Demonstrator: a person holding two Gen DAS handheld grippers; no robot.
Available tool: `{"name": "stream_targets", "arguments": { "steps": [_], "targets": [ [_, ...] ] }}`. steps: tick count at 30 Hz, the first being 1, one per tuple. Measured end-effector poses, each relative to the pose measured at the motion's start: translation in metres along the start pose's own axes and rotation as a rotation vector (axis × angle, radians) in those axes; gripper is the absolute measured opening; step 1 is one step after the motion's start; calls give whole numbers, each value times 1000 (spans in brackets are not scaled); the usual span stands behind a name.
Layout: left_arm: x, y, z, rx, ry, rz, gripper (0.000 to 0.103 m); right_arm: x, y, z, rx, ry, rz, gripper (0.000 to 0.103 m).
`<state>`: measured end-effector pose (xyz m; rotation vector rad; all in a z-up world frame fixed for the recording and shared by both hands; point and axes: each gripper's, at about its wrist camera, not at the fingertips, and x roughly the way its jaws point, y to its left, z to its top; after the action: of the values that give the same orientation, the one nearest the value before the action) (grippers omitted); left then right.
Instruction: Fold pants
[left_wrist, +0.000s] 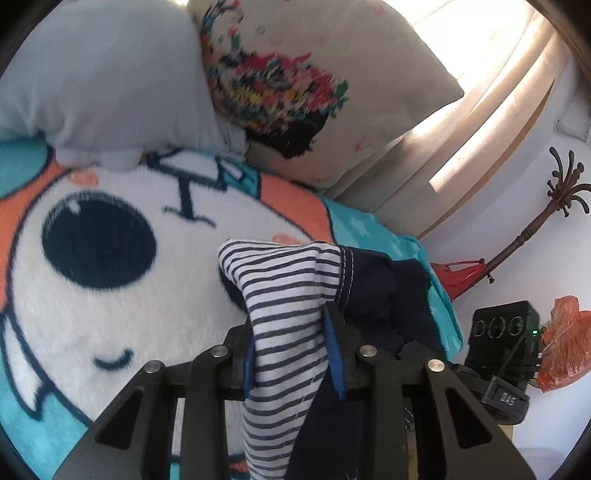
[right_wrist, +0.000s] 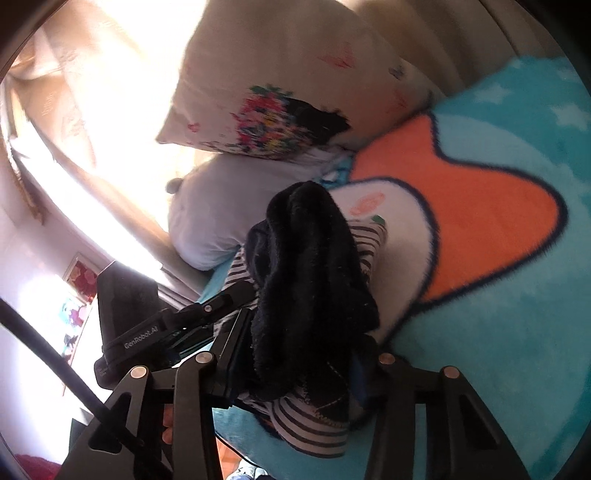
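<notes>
Black linkage arms fill the bottom of both wrist views. Taking the blanket (left_wrist: 92, 295), a plush turquoise throw with a white-and-orange cartoon face, as landmark: the left gripper (left_wrist: 291, 343) hangs over its right edge, jaws nipped onto the pants (left_wrist: 280, 295), pinching the white, navy-striped lining, with dark navy cloth bunched just right of it. Beyond the blanket's far edge lie a pale grey pillow (left_wrist: 110, 92) and, to its right, a cream pillow (left_wrist: 351, 92) with bright embroidery. In the right wrist view, the right gripper (right_wrist: 295, 350) is closed on the same garment, whose dark fleecy bundle rises above the jaws over the blanket's near-left edge.
</notes>
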<state>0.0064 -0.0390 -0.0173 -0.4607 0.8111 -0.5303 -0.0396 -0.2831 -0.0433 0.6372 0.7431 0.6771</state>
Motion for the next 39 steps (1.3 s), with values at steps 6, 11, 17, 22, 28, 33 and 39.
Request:
{"name": "stream_targets", "arguments": {
  "steps": [6, 11, 17, 22, 28, 33, 39],
  "targets": [
    [3, 4, 29, -2, -45, 38, 30, 9, 26, 30, -93, -13, -6, 49],
    [14, 8, 46, 18, -69, 104, 30, 38, 26, 51, -126, -3, -45, 49],
    [40, 17, 52, 5, -33, 169, 30, 67, 7, 63, -112, 21, -83, 49],
    [58, 25, 55, 2, -8, 214, 31, 79, -5, 67, -111, 35, -120, 49],
    [63, 27, 56, -10, 16, 236, 43, 84, -18, 66, -90, 42, -161, 60],
    [27, 21, 55, -14, -18, 226, 52, 57, -15, 67, -94, -7, -181, 73],
    [16, 4, 40, 13, -51, 126, 53, 19, 4, 89, -81, -136, -73, 84]
  ]
}}
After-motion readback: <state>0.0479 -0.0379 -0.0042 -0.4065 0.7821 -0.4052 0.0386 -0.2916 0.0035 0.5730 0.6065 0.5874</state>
